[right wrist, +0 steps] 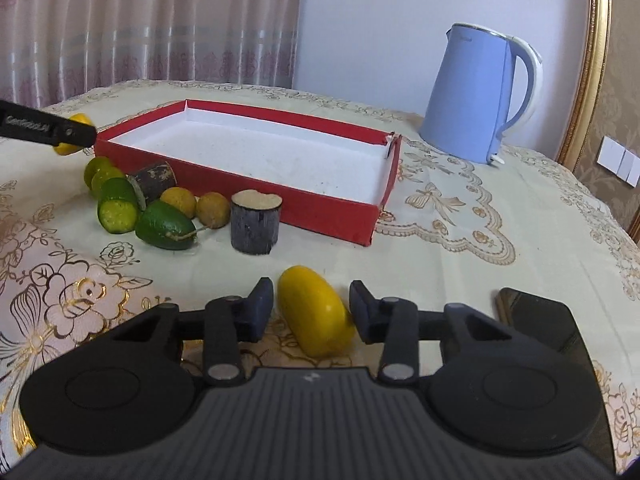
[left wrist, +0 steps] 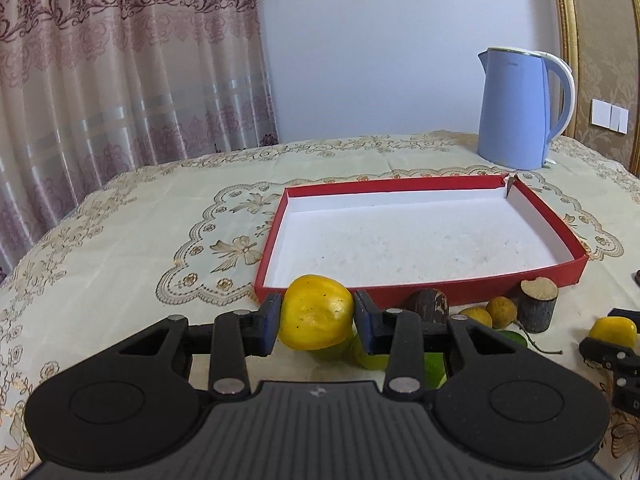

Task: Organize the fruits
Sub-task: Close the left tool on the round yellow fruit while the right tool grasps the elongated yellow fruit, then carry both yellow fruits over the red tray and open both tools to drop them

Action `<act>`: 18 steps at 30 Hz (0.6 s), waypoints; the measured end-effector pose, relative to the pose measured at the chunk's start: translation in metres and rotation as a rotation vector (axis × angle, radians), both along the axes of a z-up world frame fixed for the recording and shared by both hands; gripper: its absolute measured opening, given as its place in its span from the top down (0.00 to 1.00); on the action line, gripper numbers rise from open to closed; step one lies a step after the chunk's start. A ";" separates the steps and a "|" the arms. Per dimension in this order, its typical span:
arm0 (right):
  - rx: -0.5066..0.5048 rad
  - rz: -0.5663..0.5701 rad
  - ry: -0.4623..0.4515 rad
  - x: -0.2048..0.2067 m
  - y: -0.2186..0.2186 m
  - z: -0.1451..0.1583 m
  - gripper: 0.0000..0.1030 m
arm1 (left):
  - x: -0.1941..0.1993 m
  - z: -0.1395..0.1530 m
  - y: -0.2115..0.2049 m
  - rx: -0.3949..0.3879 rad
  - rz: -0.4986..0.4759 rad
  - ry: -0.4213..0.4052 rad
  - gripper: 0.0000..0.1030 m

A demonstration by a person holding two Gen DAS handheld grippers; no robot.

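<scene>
Left gripper (left wrist: 315, 322) clamped on a yellow fruit (left wrist: 316, 312) by the red tray's (left wrist: 420, 291) near edge, right gripper (right wrist: 311, 310) spread around a yellow mango (right wrist: 316, 317) on the tablecloth (right wrist: 460, 264)

A pale blue electric kettle (left wrist: 520, 110) stands on the counter's embroidered cream cloth (left wrist: 132, 236), near its far edge. Patterned pink curtains (left wrist: 120, 60) hang behind. White wall switches (left wrist: 610, 116) sit beside a gilt frame (left wrist: 566, 40).

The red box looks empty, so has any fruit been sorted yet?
None yet: the red box holds nothing. The left gripper grips a yellow fruit; the right gripper straddles another yellow fruit, not gripping. The green and yellow pieces wait outside.
</scene>
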State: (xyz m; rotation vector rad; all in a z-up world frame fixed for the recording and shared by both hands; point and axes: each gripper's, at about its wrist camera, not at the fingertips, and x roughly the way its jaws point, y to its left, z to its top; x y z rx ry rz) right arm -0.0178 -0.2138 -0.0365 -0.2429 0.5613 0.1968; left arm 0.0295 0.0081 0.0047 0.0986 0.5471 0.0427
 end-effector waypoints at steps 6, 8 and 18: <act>0.002 -0.002 -0.002 -0.001 -0.003 0.002 0.76 | 0.017 -0.001 -0.006 0.006 -0.002 0.017 0.64; 0.012 -0.004 -0.002 -0.001 -0.004 0.002 0.76 | 0.022 0.000 -0.008 0.017 -0.002 0.015 0.64; 0.051 -0.020 -0.019 -0.002 -0.010 0.007 0.76 | 0.054 0.008 -0.027 0.093 -0.001 -0.003 0.64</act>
